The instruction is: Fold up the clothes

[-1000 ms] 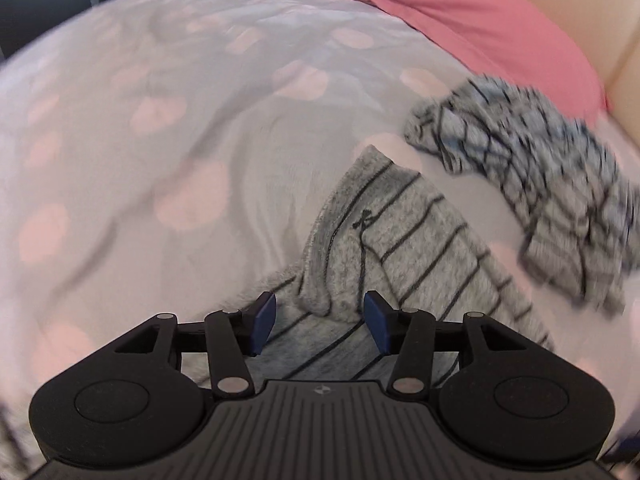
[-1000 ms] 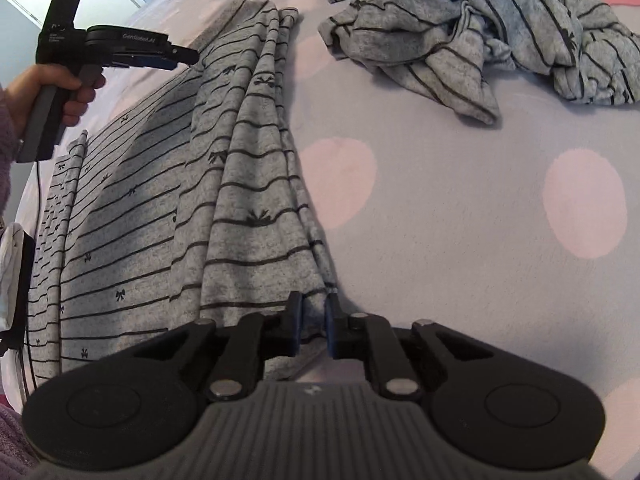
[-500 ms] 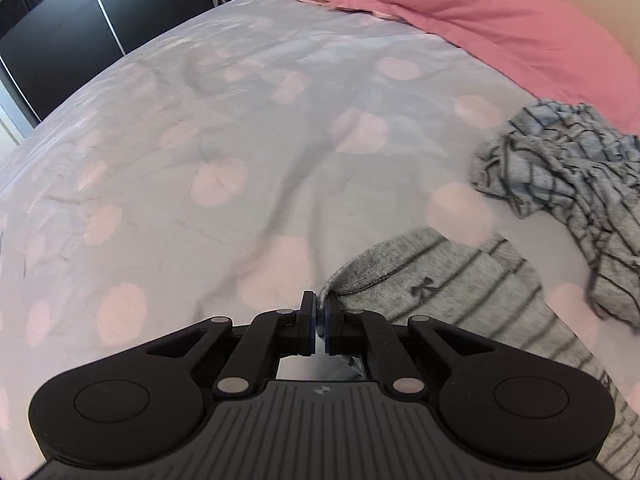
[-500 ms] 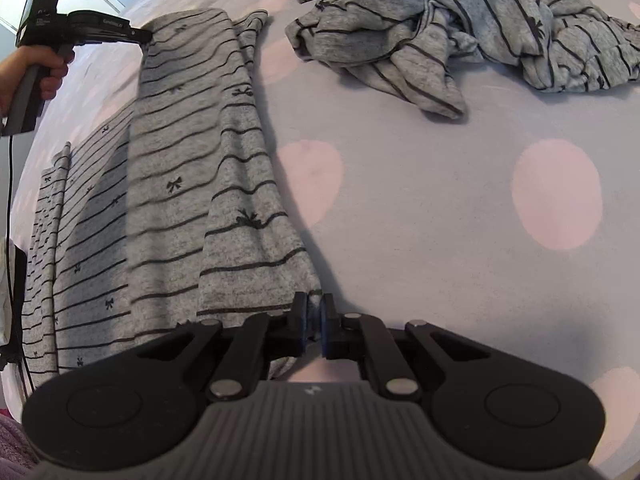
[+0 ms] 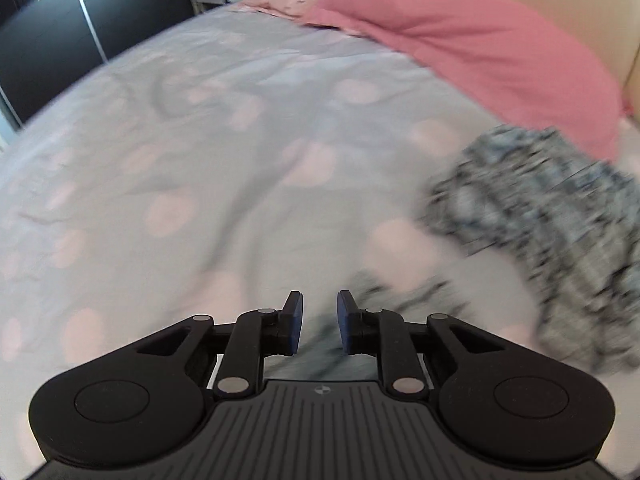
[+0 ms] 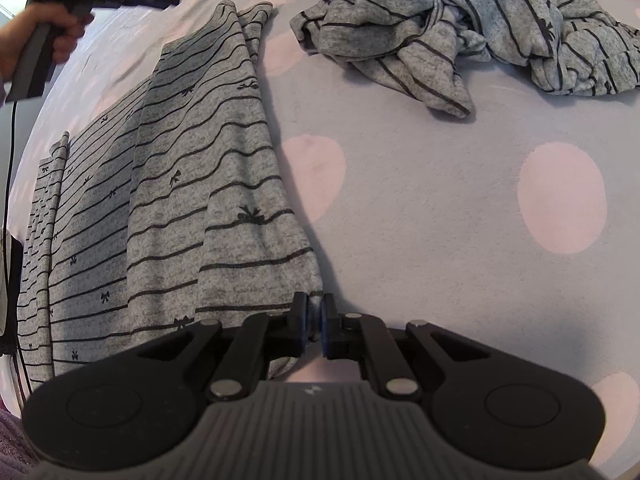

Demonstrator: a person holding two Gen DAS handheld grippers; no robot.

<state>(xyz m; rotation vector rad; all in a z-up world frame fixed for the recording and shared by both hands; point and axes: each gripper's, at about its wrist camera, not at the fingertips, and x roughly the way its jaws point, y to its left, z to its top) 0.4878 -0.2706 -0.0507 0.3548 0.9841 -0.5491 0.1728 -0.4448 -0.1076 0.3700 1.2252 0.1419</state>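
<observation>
My left gripper [image 5: 319,326] has just let go of the striped garment's [image 6: 192,208] corner and lifted away, jaws parting and empty. The garment lies flat at left on the bed [image 6: 440,200]; my right gripper [image 6: 316,330] pinches its near corner. No readable writing.

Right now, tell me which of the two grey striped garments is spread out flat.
The grey striped garment with small bows, pinched at its corner by the right tongs. The other grey striped garment lies crumpled in a heap farther off.
</observation>
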